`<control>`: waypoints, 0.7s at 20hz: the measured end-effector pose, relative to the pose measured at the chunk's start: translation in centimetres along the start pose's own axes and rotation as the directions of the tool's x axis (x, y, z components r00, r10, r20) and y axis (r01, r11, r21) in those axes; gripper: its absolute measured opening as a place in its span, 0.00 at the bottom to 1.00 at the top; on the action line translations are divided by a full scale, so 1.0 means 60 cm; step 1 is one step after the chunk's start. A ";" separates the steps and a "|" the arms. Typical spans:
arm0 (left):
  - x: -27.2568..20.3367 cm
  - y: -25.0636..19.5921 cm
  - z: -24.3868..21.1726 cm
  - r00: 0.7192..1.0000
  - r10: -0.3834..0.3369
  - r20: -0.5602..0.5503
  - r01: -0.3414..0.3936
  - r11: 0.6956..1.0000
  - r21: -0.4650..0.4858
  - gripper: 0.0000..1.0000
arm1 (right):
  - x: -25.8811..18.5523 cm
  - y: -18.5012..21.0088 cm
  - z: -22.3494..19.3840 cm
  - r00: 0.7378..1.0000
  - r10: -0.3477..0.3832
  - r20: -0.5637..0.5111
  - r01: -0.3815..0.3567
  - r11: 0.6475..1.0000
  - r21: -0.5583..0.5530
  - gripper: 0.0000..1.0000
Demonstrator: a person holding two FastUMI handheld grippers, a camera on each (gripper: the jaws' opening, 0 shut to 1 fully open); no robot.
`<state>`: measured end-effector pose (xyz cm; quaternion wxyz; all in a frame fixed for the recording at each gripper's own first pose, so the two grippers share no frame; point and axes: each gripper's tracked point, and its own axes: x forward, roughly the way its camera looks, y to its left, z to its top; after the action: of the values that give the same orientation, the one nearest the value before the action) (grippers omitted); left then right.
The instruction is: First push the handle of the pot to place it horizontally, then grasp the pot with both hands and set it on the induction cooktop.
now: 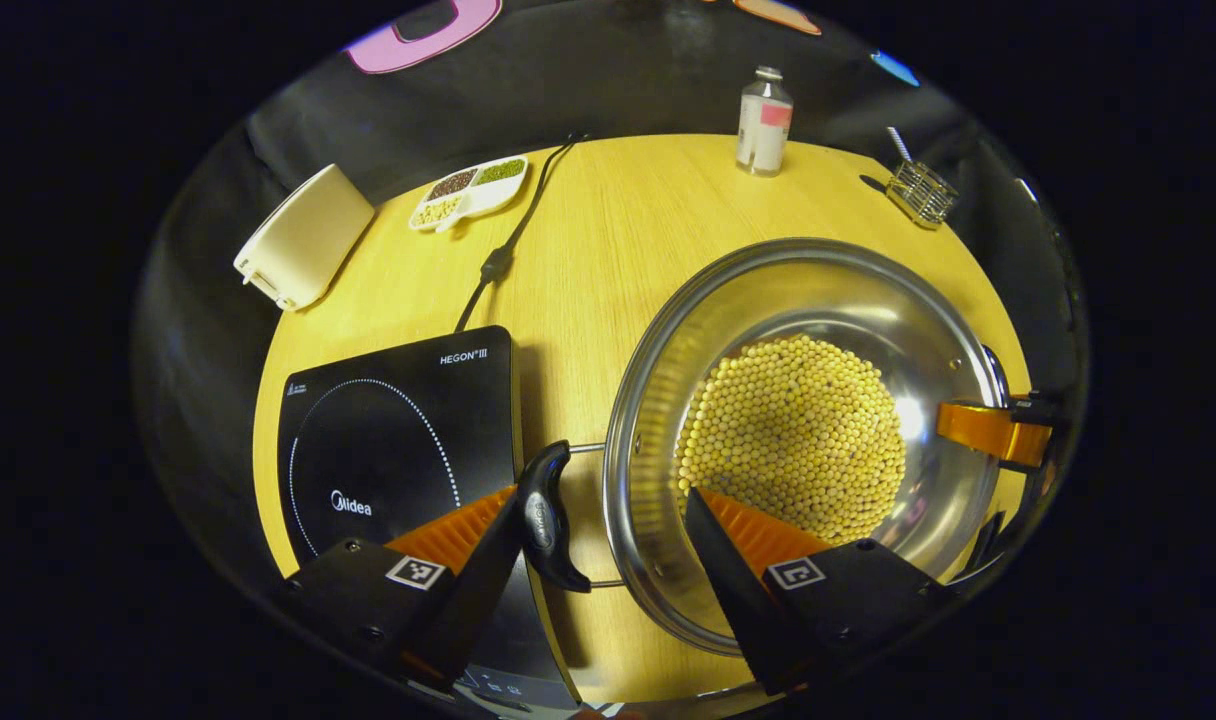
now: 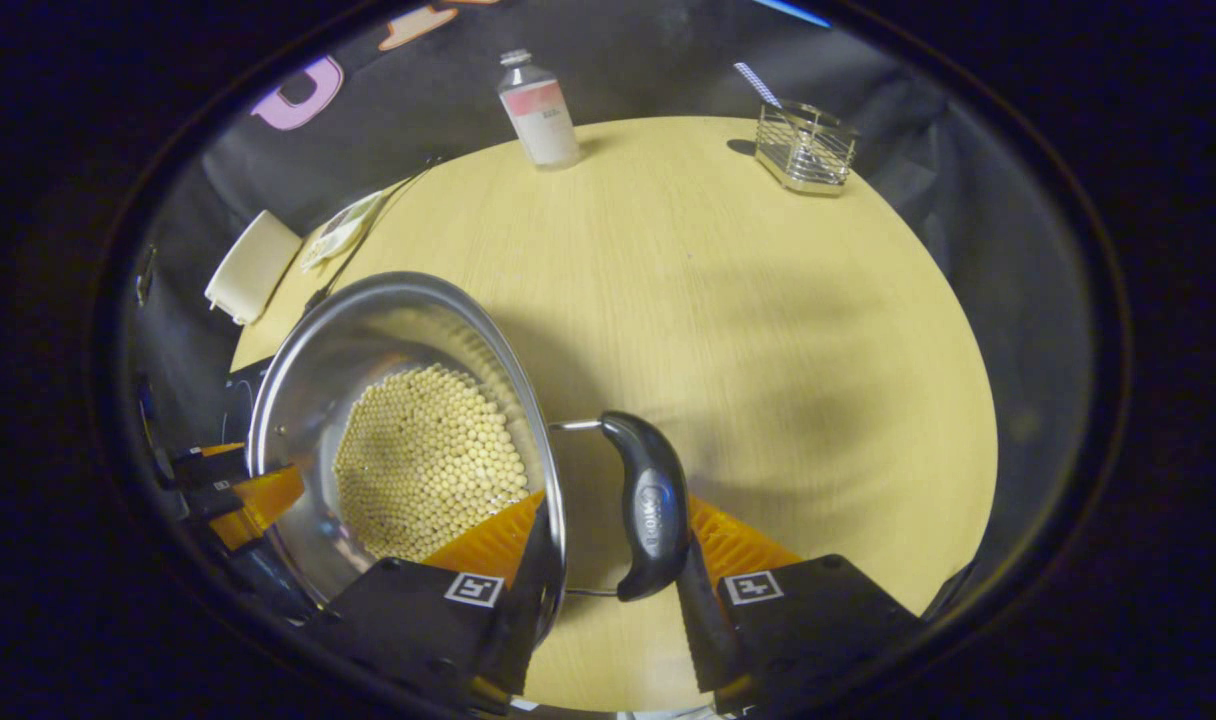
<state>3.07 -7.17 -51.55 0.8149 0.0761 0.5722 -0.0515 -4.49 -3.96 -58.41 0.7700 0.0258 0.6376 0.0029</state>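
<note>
The steel pot [image 1: 808, 430] of yellow beans sat on the counter [image 1: 608, 230] just beside the induction cooktop [image 1: 398, 450]. The left claw [image 1: 603, 520] stood apart around one black handle [image 1: 546, 515] and the rim; the right claw [image 2: 608, 545] likewise straddled the other handle [image 2: 648, 505].

I am working in a staged kitchen set inside a booth: black cloth [image 1: 588, 80] hangs behind a round wooden surface [image 2: 728, 300] carrying an induction cooktop [image 1: 388, 450], a steel pot of soybeans [image 1: 798, 440], a divided dish of beans [image 1: 468, 190], a bottle [image 2: 538, 110], a wire holder [image 2: 803, 145] and a cream appliance [image 1: 303, 235].
</note>
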 end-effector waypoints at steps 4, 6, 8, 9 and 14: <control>0.004 -0.008 -0.003 1.000 -0.013 -0.028 0.013 1.000 0.018 1.00 | -0.001 -0.004 0.001 1.000 0.003 0.003 -0.003 1.000 -0.005 0.61; 0.008 -0.011 -0.005 0.999 -0.017 -0.034 0.018 1.000 0.013 1.00 | 0.000 -0.007 0.002 1.000 0.005 0.003 -0.005 1.000 -0.002 0.65; 0.018 -0.018 -0.011 0.998 -0.029 -0.046 0.029 0.999 -0.017 1.00 | -0.001 -0.009 0.003 1.000 0.007 0.001 -0.007 1.000 -0.003 0.65; 0.023 -0.018 -0.022 0.997 -0.034 -0.073 0.031 0.999 -0.037 1.00 | -0.002 -0.012 0.004 1.000 0.010 -0.002 -0.010 1.000 0.002 0.65; 0.031 -0.012 -0.012 0.999 -0.008 -0.050 0.004 0.997 -0.077 0.89 | 0.000 -0.014 0.001 1.000 0.017 -0.004 -0.017 1.000 0.004 0.65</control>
<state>2.94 -7.72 -53.58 0.8024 0.0444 0.5944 -0.0299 -4.47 -4.78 -58.42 0.7685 0.0329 0.6389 0.0083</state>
